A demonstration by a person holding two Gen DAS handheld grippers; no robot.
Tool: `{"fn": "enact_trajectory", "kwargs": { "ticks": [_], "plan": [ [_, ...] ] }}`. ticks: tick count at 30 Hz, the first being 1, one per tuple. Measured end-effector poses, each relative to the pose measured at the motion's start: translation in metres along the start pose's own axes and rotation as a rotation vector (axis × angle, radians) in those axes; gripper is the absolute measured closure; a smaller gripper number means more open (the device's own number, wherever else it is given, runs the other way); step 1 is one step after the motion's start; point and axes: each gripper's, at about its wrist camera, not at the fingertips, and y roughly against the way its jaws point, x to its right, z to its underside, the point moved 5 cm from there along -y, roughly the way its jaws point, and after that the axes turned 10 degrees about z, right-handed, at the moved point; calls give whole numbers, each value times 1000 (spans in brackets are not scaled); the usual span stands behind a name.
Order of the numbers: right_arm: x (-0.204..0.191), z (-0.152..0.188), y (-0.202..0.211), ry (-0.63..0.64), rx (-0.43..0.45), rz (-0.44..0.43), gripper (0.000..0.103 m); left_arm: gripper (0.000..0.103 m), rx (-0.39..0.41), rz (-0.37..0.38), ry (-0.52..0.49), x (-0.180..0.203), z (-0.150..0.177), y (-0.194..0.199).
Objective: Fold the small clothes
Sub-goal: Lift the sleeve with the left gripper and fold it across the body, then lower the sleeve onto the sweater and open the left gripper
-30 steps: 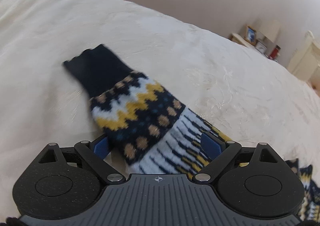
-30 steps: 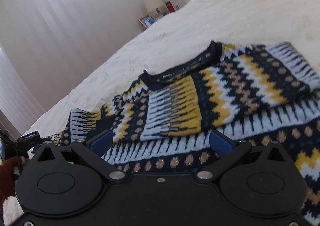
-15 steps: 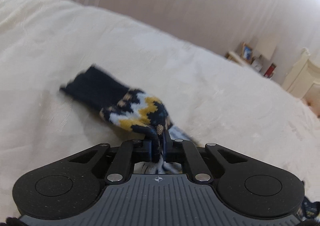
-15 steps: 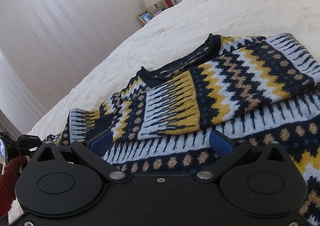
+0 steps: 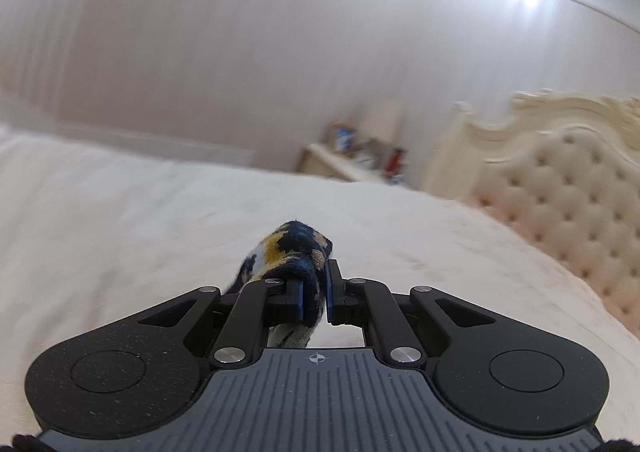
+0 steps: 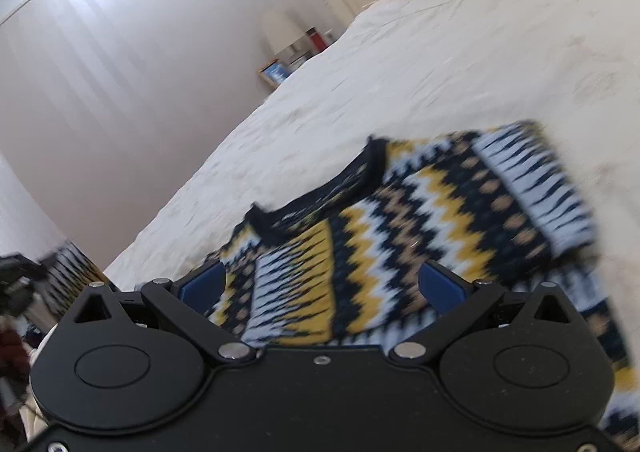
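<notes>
One sleeve of the navy, yellow and white zigzag-knit sweater [image 6: 420, 220] looks already folded across the body – the other is pinched in the closed left gripper [image 5: 314, 294], raised off the cream quilted bedspread [image 5: 120, 220]. The right gripper [image 6: 322, 288] is held wide open over the knit at 12 o'clock, so the second sleeve and body folds are probably left.

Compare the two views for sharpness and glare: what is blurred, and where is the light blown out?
Left wrist: gripper and pinched sleeve sharp, bedspread smeared, glare upper right. Right wrist: sweater motion-blurred, curtain washed out.
</notes>
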Motion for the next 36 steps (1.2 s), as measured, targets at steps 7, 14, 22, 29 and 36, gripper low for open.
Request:
{"fn": "enact_trajectory", "kwargs": {
  "ticks": [7,14,22,29,36],
  "plan": [
    [19,-27,21,9,57,46,1,94,-146,405,-71,100,30,-19],
    [42,-45,33,20,111,118,1,94,-286,508,-110,160,101,-57],
    [73,-56,32,-75,105,138,1,82,-488,502,-139,169,175,-86],
    [85,-62,35,-110,121,151,1,18,-709,576,-141,167,225,-96],
    [103,-69,43,-154,153,184,1,9,-687,590,-261,185,235,-77]
  ]
}}
